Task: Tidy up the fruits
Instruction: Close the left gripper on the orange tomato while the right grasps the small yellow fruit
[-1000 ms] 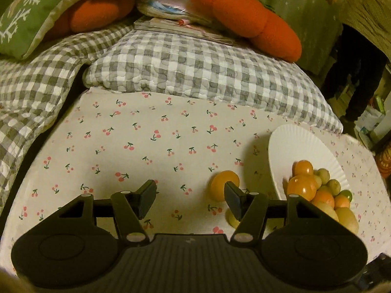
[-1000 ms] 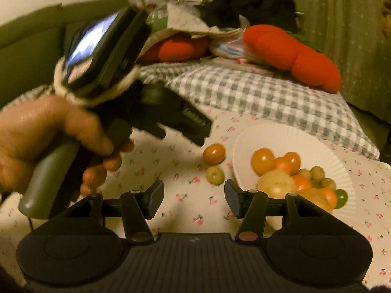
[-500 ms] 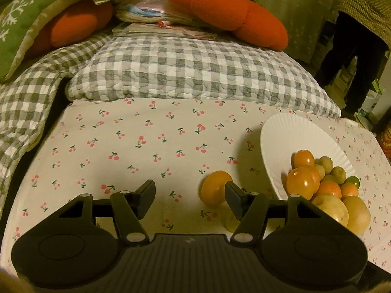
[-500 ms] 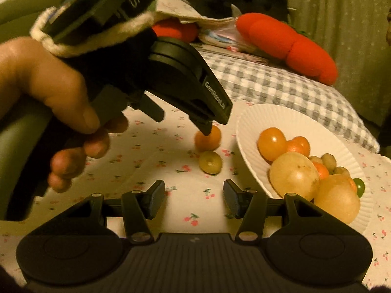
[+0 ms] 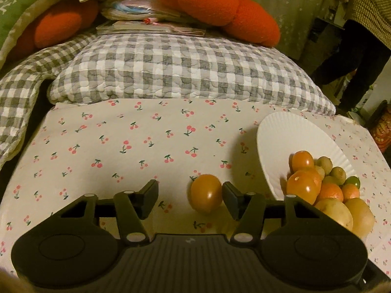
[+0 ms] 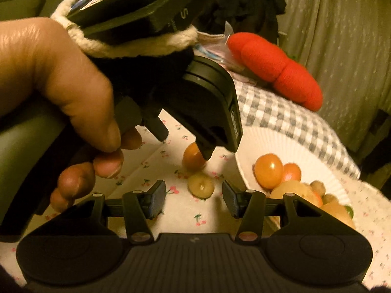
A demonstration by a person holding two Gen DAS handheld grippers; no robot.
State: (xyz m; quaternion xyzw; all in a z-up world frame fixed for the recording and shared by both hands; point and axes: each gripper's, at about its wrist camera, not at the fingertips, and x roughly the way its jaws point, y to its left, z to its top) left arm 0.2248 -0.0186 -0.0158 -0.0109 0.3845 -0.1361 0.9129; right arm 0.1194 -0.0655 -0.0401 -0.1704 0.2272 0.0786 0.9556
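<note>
My left gripper [image 5: 190, 196] is spread wide, and the orange tomato [image 5: 206, 196] lies on the cherry-print cloth [image 5: 127, 146] just left of the paper plate [image 5: 288, 136], against the right finger. My right gripper [image 6: 193, 199] also gapes, with the small green fruit [image 6: 200, 188] lying between its fingertips, beside that plate.

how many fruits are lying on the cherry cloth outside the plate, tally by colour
orange fruit: 1
yellow-green fruit: 1
total: 2
</note>
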